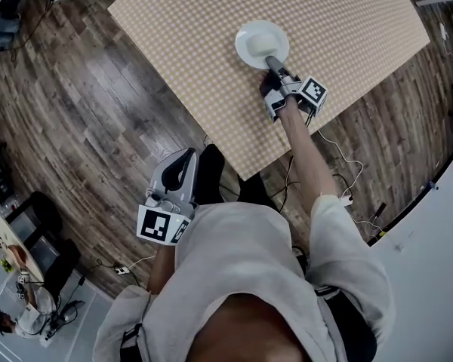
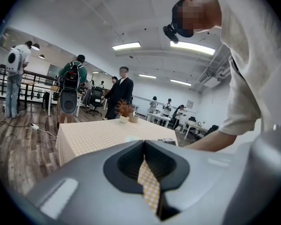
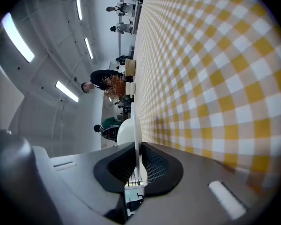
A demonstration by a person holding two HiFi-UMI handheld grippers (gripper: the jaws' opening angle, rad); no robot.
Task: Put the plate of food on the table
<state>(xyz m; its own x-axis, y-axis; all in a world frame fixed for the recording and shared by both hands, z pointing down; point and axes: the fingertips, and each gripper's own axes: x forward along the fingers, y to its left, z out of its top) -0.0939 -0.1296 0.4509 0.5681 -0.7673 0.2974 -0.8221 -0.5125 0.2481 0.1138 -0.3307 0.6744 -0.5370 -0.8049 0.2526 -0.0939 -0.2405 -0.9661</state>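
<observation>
Plate (image 1: 262,44) flat over surface (image 1: 211,21), upper center.
Right tongs (image 1: 272,61) clenched on its near rim; left tongs (image 1: 187,155) closed empty, lower left, farther.

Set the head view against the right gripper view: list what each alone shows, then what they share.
Head view only: the plate's full round outline, the left gripper held low by the person's torso, and the wooden floor around the checked table.
Right gripper view only: the right gripper with its jaws closed on the plate's rim, seen edge-on; a dried plant, people and ceiling lights beyond the table.
Both: the right gripper, the plate with a pale mound on it, and the checked table.
</observation>
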